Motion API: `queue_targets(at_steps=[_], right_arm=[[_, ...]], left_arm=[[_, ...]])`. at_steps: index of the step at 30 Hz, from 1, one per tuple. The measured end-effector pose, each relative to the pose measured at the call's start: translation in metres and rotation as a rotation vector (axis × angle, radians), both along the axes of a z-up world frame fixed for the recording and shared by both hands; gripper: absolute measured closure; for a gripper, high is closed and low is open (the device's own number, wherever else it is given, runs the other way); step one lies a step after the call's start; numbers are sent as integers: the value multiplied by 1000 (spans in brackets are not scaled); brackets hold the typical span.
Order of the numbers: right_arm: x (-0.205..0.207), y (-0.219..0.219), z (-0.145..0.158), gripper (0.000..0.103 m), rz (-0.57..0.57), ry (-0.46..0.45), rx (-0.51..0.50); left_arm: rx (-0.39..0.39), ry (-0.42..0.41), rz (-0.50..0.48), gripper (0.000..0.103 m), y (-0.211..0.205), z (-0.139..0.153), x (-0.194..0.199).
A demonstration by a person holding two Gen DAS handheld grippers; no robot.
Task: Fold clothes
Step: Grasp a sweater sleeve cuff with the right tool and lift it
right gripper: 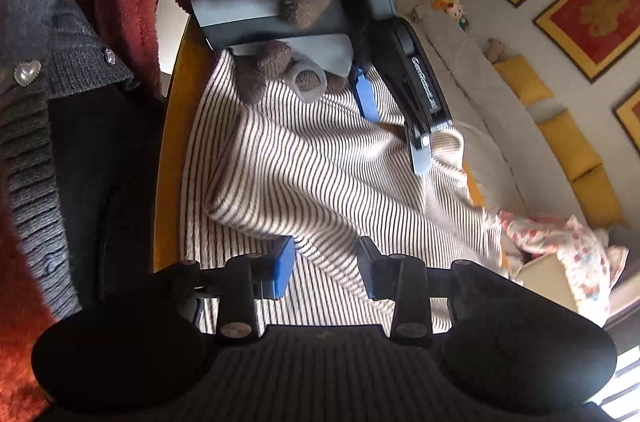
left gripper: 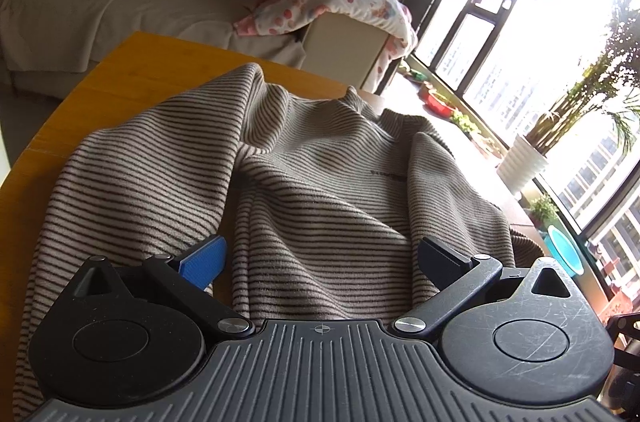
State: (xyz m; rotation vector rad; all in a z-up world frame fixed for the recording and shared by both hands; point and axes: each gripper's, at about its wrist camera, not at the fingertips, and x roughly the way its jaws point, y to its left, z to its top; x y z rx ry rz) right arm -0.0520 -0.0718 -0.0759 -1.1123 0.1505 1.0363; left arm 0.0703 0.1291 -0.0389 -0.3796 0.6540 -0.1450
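The striped fleece top [left gripper: 320, 182] lies rumpled on the yellow wooden table [left gripper: 132, 70], one layer thrown over another in soft ridges; whether these are folds in progress or loose bunching cannot be told. The left gripper [left gripper: 322, 258] hovers over it, jaws spread wide, gripping nothing. The right gripper [right gripper: 326, 268] is likewise spread above a raised crease. For a clean fold, pinch a hem edge through all layers. The cloth is thick, napped and limp.
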Motion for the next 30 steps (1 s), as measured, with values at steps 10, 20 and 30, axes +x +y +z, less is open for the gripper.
queue_targets(at_steps=[10,20,30], right_arm=[[57,12,43,103,-225,31,293],[148,-81,127,88,-561,211,510],[16,-24,36,59,8,312,-4]], left_arm=[[-97,-17,22,0,18,8,1],[-112,-77,-29,0,13,28,12],[-71,-50,-36,0,5,26,8]])
